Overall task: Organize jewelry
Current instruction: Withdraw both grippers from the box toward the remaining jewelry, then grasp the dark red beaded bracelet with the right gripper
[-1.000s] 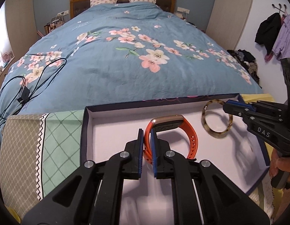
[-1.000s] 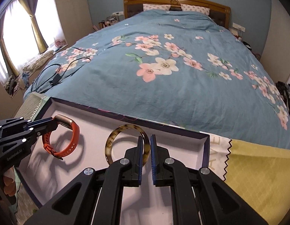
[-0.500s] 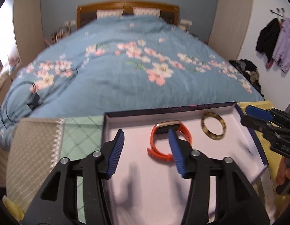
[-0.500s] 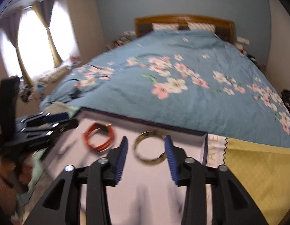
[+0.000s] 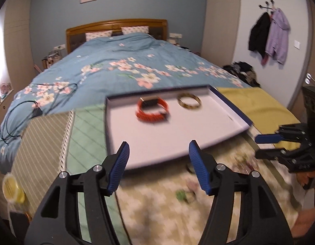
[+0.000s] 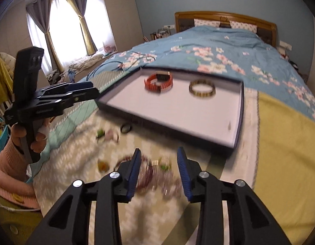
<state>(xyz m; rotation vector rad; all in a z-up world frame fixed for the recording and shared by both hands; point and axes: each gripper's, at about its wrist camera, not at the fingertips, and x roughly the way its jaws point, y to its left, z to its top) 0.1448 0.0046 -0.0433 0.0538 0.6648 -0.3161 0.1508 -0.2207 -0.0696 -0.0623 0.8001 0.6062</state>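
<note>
On the bed, two pieces boxed, more loose.
Left hand-held gripper (image 5: 158, 168) is spreading, empty; orange watch band (image 6: 158, 81) and stiff bangle (image 6: 202, 88) lie in the tray (image 6: 178, 120); right hand-held gripper (image 6: 158, 173) narrows, empty, over light, slippery beads (image 6: 145, 175), best pinched across the strand.

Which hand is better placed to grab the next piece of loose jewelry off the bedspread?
Right. The right gripper, jaws closing, empty, hangs over the blurred beaded pieces; the left gripper frames the tray edge.
</note>
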